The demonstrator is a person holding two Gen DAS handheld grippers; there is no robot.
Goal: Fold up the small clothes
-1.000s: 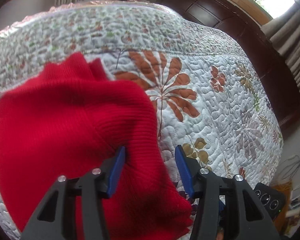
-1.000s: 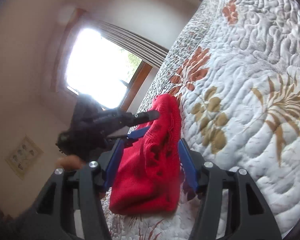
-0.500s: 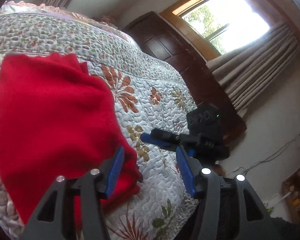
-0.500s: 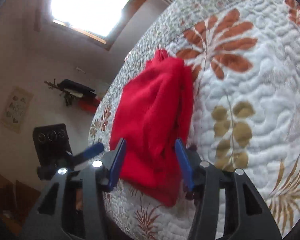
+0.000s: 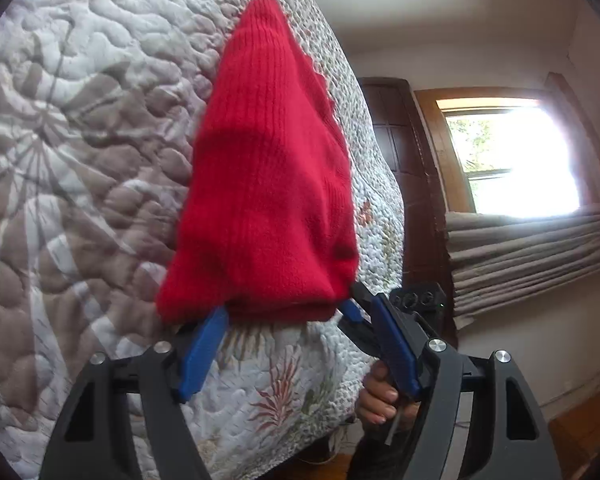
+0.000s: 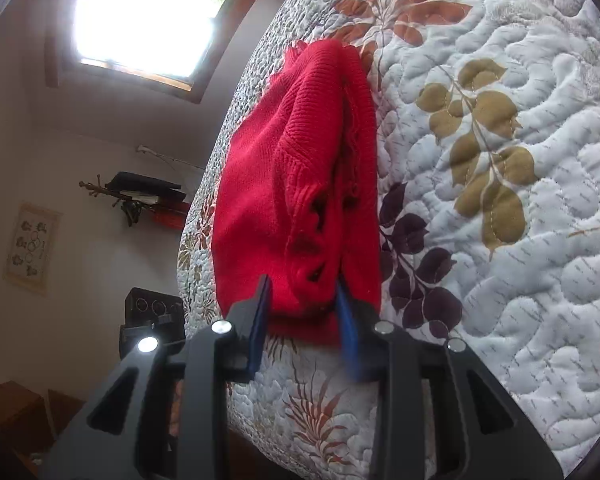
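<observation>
A red knit sweater [image 5: 268,184] [image 6: 292,184] lies folded into a narrow bundle on the floral quilt [image 5: 80,160] [image 6: 500,240], near the bed's edge. My left gripper [image 5: 298,312] is open wide at the bundle's near end, one blue fingertip [image 5: 220,320] tucked under the edge. My right gripper [image 6: 303,284] straddles the same end from the other side, its jaws partly drawn together with fabric between them and one finger blurred. It also shows in the left wrist view as the right gripper [image 5: 360,308], with a hand [image 5: 380,396] on it.
The quilt's edge [image 5: 300,420] drops off just below the grippers. A dark wooden wardrobe [image 5: 400,160], bright window [image 5: 512,160] and grey curtain [image 5: 532,256] stand beyond the bed. A wall rack [image 6: 140,196] and picture [image 6: 30,248] are on the other side.
Both grippers have swung round to the sweater's near end. The right jaws have narrowed around the fabric. The left stays open and now touches the edge.
</observation>
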